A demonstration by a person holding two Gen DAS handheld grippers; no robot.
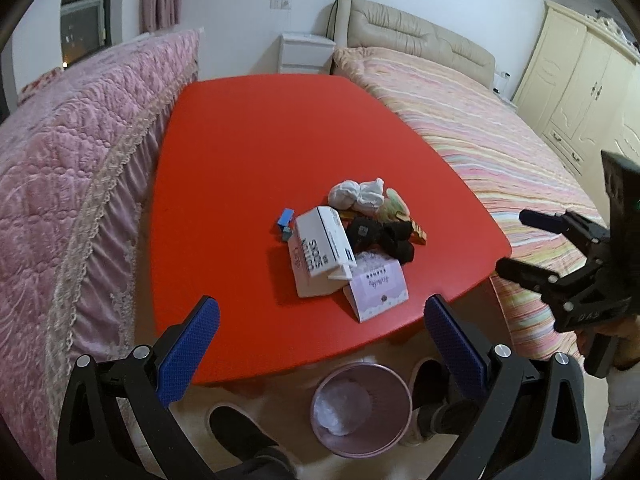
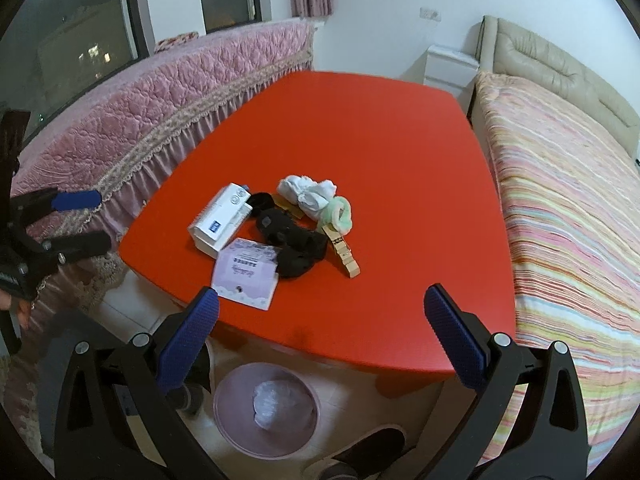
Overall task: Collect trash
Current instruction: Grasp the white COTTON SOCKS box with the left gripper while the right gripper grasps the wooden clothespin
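A small pile lies near the front of the red table: a white socks box, a pink paper box, black socks, a white crumpled cloth, a pale green scrunchie, a wooden clothespin and a small blue piece. Below the table's front edge stands a pink bin with white crumpled material inside. My left gripper hangs open above the front edge. My right gripper is open too, held apart from the pile.
A pink quilted bedspread borders the table on the left, a striped bed on the right. A white nightstand stands behind. Slippered feet flank the bin on the floor.
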